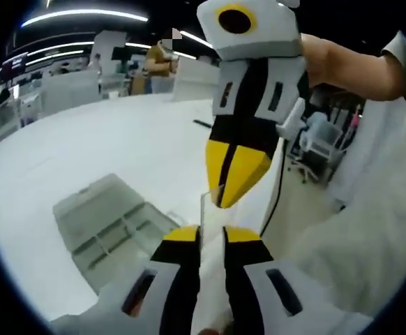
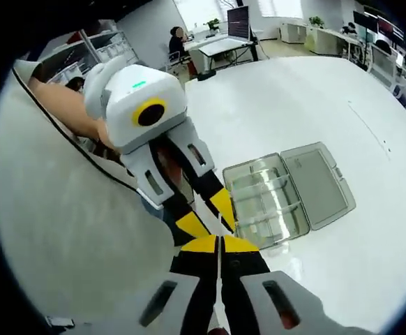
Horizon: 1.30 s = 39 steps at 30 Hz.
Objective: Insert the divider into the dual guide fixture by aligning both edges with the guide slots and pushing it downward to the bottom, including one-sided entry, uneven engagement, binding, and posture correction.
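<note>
Room: we see a wide open-plan hall with strip lights overhead, pale workstations along the far side and a seated person (image 2: 178,42) at a distant bench.
Desk: a broad white desk (image 2: 314,105) carries the work — bare and glossy around the case.
Case: a clear plastic case (image 2: 287,192) lies open on the desk, its flat lid folded out to one side; in the left tool view we see it (image 1: 116,223) below and to the left of the jaws.
Guide fixture: the tray half of the case is crossed by clear ribs that split it into compartments; we cannot tell the slots themselves apart.
Divider: a thin clear divider (image 1: 202,209) is held in the air above the desk, off to the side of the case and apart from it; in the left tool view its upright edge stands between the two tools, and in the right tool view it shows only as a pale sliver (image 2: 218,244) at the jaw tips.
Left tool: the left tool (image 1: 210,236) has its yellow-tipped jaws drawn close on the lower edge of the divider; from the right tool view we see it (image 2: 206,209) coming in from the left, a hand behind it.
Right tool: the right tool (image 2: 219,241) has its jaws nearly together, pinching the divider; in the left tool view it (image 1: 232,178) points down at the sheet's upper edge.
Person: a bare forearm (image 1: 356,66) and a white sleeve (image 1: 370,237) — close beside the tools.
</note>
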Each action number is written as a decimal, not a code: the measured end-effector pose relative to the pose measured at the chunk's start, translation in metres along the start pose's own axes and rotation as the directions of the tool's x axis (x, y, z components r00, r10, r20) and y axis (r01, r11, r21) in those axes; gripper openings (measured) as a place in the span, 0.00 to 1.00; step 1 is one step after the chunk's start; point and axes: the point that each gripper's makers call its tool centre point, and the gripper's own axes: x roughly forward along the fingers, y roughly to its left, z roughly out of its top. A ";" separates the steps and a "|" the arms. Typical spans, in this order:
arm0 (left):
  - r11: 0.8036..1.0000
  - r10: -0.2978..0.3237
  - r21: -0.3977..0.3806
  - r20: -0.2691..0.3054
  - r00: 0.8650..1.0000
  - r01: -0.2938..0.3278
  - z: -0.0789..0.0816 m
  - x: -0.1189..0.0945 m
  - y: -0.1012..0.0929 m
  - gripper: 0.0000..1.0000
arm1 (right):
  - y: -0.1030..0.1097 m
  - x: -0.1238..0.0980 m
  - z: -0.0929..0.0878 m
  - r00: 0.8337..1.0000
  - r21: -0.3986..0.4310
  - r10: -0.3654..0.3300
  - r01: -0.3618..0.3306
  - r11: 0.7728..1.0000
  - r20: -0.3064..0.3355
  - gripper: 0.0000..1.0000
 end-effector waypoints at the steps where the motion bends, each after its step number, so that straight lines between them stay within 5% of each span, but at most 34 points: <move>1: 1.000 0.000 -0.004 0.002 1.000 0.000 0.000 0.000 0.000 0.09 | 0.000 0.000 0.000 1.000 -0.002 0.001 -0.001 1.000 -0.001 0.00; 24: 0.998 0.015 -0.053 0.016 1.000 -0.014 -0.003 -0.002 -0.005 0.26 | -0.003 0.006 0.005 0.999 -0.039 -0.035 0.034 0.999 -0.009 0.00; 28: 0.999 0.033 -0.042 0.014 0.999 -0.033 -0.004 -0.003 -0.002 0.38 | -0.004 0.006 0.008 0.999 -0.053 -0.036 0.036 0.998 -0.010 0.00; 39: 0.995 0.078 -0.064 0.004 0.997 -0.078 -0.008 -0.011 0.009 0.48 | -0.019 0.008 0.008 0.997 -0.105 -0.070 0.065 0.992 -0.039 0.00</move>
